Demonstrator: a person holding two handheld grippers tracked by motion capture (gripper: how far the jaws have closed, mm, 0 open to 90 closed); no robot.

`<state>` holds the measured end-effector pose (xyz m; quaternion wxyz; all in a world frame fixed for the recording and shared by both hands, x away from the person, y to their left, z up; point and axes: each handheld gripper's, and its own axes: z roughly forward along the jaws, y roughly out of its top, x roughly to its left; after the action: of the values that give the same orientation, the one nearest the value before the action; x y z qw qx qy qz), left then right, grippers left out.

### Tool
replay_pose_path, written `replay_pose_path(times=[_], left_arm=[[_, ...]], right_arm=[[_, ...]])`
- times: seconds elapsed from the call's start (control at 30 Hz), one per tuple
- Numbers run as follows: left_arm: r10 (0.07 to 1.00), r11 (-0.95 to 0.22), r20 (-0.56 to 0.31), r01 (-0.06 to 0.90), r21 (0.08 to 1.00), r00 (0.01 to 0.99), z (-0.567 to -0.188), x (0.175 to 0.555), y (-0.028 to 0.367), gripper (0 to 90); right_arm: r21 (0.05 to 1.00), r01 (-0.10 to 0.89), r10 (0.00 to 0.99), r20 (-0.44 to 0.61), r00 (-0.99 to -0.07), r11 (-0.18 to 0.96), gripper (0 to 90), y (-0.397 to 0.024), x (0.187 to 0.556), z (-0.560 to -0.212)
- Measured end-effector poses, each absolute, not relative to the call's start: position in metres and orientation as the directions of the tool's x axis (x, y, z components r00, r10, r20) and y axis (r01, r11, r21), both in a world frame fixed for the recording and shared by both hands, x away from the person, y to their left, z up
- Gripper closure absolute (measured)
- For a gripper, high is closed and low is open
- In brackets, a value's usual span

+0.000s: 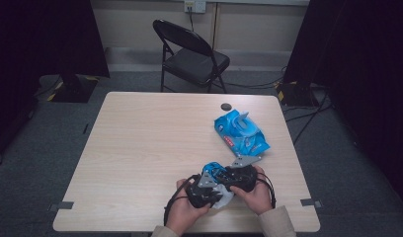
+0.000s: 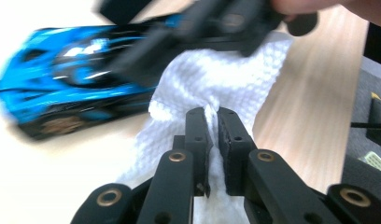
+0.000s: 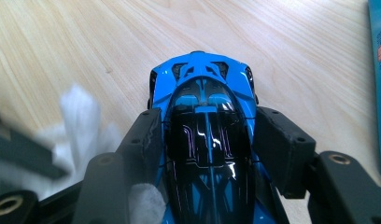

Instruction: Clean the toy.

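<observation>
Blue toy car (image 3: 208, 140) clamped by its flanks in the right gripper (image 3: 208, 135), just above the near table (image 1: 140, 148) edge.
Left gripper (image 2: 212, 123) is clenched on a fold of white paper wipe (image 2: 226, 79) just beside the car. Farther back lies a blue wipes pack (image 1: 240, 133); its red label is too small to read. A small dark disc (image 1: 225, 106) and a black folding chair (image 1: 189, 54) appear in the high view.

both hands low and close; left tool (image 2: 212, 123) pinched tight, right tool (image 3: 205, 135) clamped
</observation>
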<state>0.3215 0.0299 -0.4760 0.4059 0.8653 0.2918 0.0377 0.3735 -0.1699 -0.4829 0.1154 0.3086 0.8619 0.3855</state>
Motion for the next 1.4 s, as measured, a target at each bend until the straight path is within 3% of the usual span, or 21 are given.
replay_pose_path(times=[0.6,0.9,1.4], left_arm=[[0.71,-0.345,-0.174,0.553,0.759,0.682,-0.467,0.357,0.099,84.1],[0.762,-0.346,-0.153,0.597,0.724,0.629,-0.487,0.371,0.086,84.0],[0.742,-0.439,-0.088,0.581,0.685,0.665,-0.494,0.372,0.055,84.0]], right_arm=[[0.759,0.435,0.626,0.046,-0.779,0.484,43.2,-0.173,0.371,-0.486],[0.772,0.423,0.621,0.046,-0.782,0.475,43.3,-0.175,0.37,-0.488],[0.775,0.413,0.616,0.04,-0.787,0.478,43.3,-0.175,0.37,-0.489]])
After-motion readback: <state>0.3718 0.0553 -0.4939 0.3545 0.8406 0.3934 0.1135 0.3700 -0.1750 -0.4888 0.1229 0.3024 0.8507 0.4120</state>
